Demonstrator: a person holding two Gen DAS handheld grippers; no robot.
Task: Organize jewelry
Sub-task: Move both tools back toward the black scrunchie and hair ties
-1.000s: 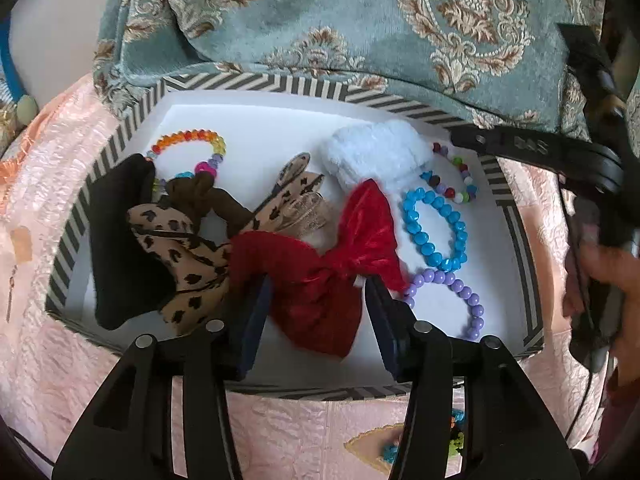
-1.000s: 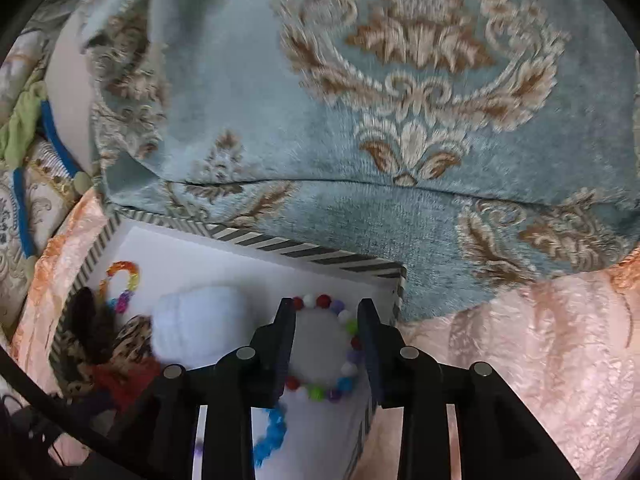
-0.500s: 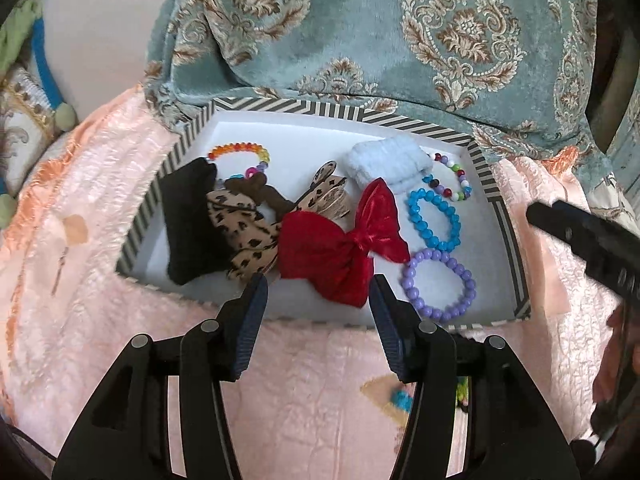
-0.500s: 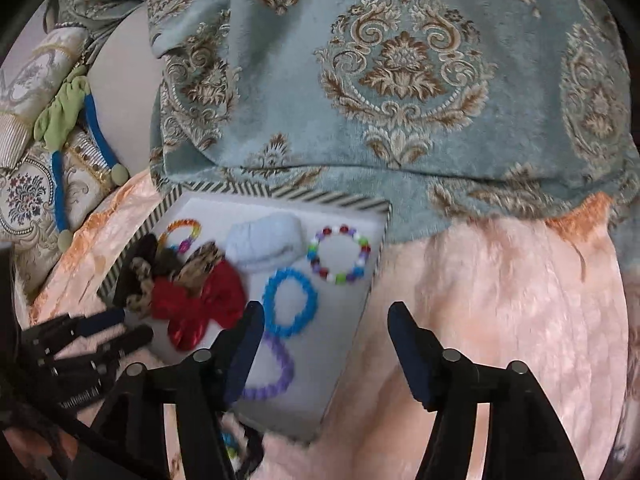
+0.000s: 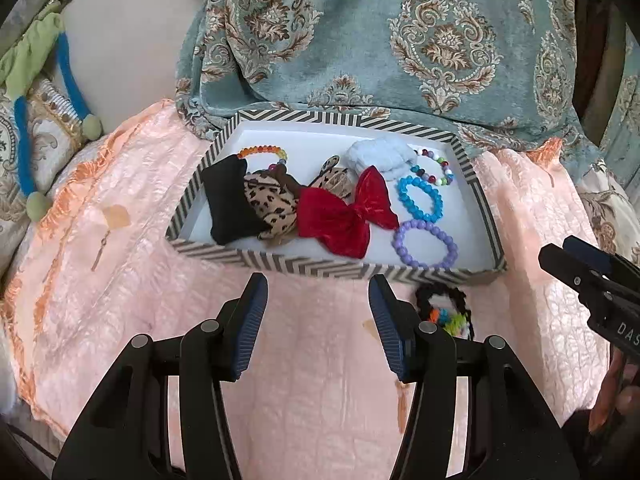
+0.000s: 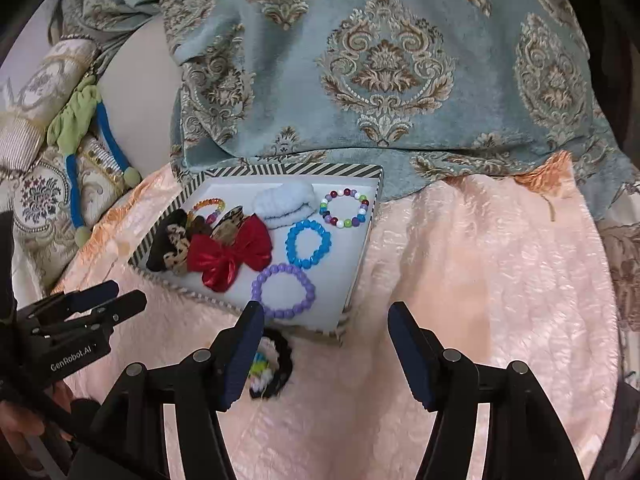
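A striped-rim tray (image 5: 280,262) (image 6: 360,264) lies on the peach cover. In it are a red bow (image 5: 344,216) (image 6: 232,256), a leopard bow (image 5: 268,204), a black pad (image 5: 230,200), a pale blue scrunchie (image 5: 380,156) (image 6: 286,202), and blue (image 5: 420,198) (image 6: 308,244), purple (image 5: 426,244) (image 6: 283,290), multicolour (image 6: 345,208) and rainbow (image 5: 262,152) bead bracelets. A black crocheted scrunchie (image 5: 446,314) (image 6: 270,364) lies outside the tray's near edge. My left gripper (image 5: 318,320) is open and empty, short of the tray. My right gripper (image 6: 326,356) is open and empty, over the cover beside the tray's corner.
A teal damask cushion (image 5: 400,40) leans behind the tray. Patterned pillows with a green and blue cord (image 5: 24,120) lie at the left. The right gripper shows at the right edge of the left wrist view (image 5: 588,280).
Both grippers have pulled back and up from over the tray. The right gripper's fingers have spread wider. The black crocheted scrunchie has come into view.
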